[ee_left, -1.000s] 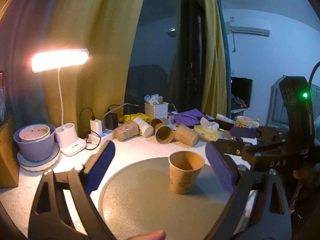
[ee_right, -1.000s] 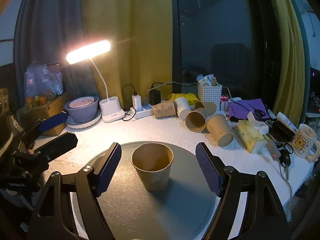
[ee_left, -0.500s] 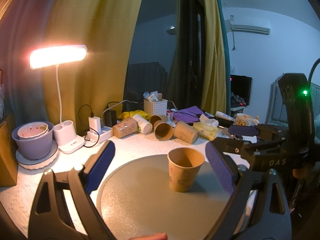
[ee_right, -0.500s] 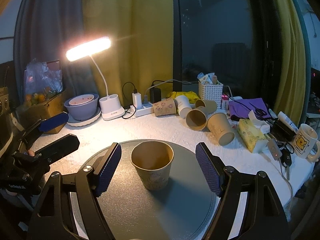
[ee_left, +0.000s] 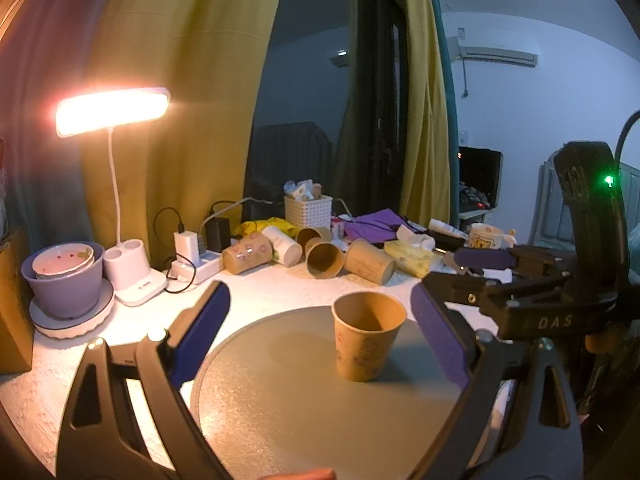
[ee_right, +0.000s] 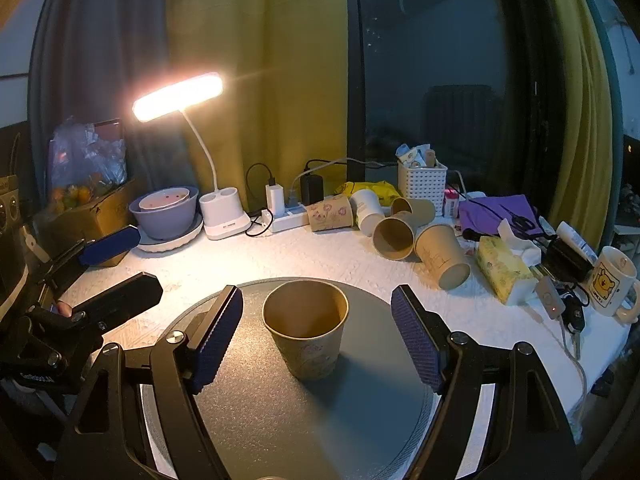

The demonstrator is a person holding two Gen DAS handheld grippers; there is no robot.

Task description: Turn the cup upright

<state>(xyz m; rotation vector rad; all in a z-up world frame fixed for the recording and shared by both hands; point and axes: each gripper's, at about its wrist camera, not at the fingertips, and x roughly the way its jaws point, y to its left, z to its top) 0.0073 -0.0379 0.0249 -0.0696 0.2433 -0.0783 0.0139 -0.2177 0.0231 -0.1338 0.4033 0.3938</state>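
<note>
Paper cup (ee_right: pixel 306 330) stands upright, mouth up, on the round grey mat (ee_right: pixel 280 420) on the counter (ee_right: pixel 320 252), so the flip looks done. Right tool (ee_right: pixel 318 336) is spread wide with pads either side of the cup, not touching, likely just let go. Left tool (ee_left: pixel 320 332) is also wide and empty, cup off toward its right pad, apart. Spare paper cups (ee_right: pixel 416 236) lie tipped over at the back by the desk lamp (ee_right: pixel 178 96), well clear of the mat.
</note>
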